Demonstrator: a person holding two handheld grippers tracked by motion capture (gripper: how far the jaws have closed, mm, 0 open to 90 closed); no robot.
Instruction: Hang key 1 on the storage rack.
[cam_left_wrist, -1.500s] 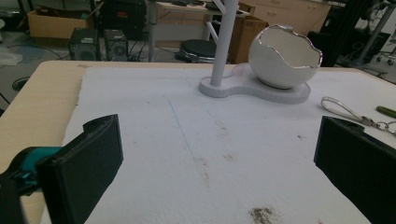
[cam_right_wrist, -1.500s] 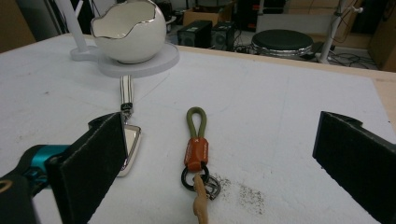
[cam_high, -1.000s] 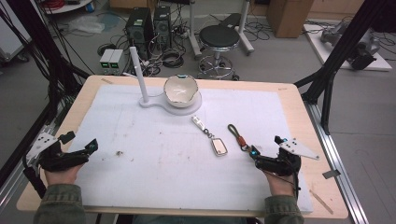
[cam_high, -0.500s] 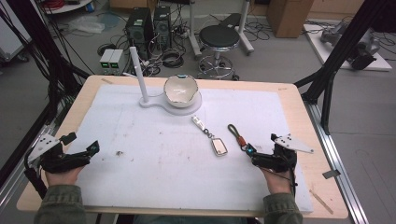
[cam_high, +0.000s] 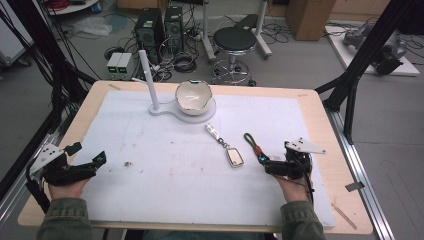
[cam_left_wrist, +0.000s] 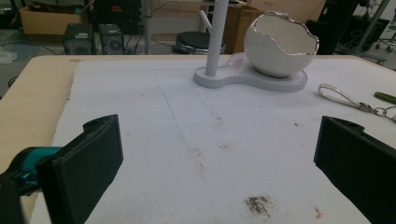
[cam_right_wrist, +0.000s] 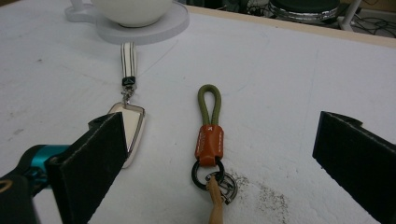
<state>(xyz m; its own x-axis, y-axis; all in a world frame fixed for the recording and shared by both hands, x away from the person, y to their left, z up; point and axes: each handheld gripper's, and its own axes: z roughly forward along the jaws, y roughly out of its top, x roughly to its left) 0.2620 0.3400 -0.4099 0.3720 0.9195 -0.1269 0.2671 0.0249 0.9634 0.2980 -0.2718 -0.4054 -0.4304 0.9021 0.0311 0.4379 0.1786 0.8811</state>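
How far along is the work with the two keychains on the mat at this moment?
Nothing looks done yet: the green-loop keychain and the striped-strap keychain both lie flat on the white mat, apart from the stand and the egg-shaped bowl. In hand: the right gripper, jaws open, is lined up on the green-loop keychain. The left gripper is open and idle. Gripping and moving either keychain remain.

Beyond the far edge of my wooden table (cam_high: 320, 102) I see a grey floor (cam_high: 280, 65) strewn with tangled cables (cam_high: 182, 62). A round black stool (cam_high: 235, 40) stands behind the far edge, near two black computer towers (cam_high: 160, 25) and a pair of small power supplies (cam_high: 119, 62). Black frame struts (cam_high: 365, 55) slant down past the right edge. Cardboard boxes (cam_high: 305, 17) sit farther back.
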